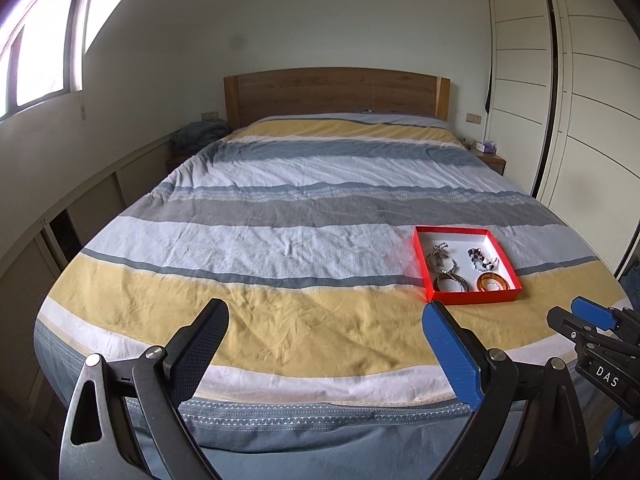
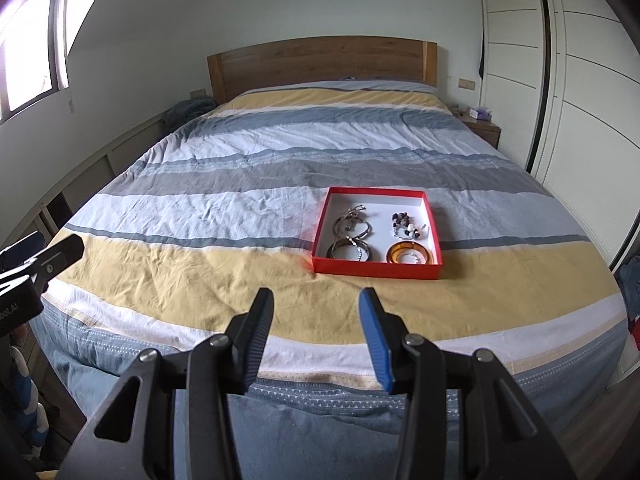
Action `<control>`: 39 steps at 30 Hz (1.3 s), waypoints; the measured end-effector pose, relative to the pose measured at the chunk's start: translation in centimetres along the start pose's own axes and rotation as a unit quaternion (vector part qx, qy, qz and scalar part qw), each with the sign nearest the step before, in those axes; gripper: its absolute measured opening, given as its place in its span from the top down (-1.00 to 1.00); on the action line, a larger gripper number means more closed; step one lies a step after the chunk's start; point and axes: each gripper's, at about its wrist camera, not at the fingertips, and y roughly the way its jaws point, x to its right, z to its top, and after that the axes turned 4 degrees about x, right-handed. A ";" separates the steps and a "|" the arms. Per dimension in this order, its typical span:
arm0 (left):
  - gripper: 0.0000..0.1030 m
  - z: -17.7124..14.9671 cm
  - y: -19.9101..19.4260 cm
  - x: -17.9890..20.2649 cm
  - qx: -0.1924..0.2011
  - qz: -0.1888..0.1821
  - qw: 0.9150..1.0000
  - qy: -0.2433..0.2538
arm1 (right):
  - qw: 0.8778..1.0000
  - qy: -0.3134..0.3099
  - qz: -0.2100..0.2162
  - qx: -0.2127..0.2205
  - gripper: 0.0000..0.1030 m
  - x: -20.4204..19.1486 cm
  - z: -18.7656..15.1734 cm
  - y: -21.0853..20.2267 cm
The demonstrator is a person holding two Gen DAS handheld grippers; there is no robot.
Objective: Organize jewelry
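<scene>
Jewelry (image 2: 362, 236) in red box (image 2: 376, 270) on striped bed (image 2: 240, 200).
Left gripper (image 1: 326, 324) wide open, empty; right gripper (image 2: 316, 312) partly open, empty, short of box.

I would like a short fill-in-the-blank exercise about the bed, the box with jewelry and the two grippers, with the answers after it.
1. The jewelry lies inside a shallow box whose outer walls are ____.
2. The box rests on a striped bedcover, in front of a ____ headboard.
3. The amber bangle lies in the box's near-____ corner, seen from the right wrist.
4. The left gripper and the right gripper both stand ____, with nothing between their fingers.

Missing words: red; wooden; right; open
</scene>
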 end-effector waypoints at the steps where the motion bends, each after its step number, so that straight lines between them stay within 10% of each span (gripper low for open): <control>1: -0.88 0.0 -0.3 -0.1 0.003 0.000 1.000 0.000 | 1.000 -0.001 -0.001 0.001 0.17 0.0 0.0 -0.2; 39: -0.97 -1.4 -1.9 -2.0 0.021 0.009 1.000 -0.020 | 1.000 -0.004 -0.001 0.000 0.17 0.0 -1.3 -1.3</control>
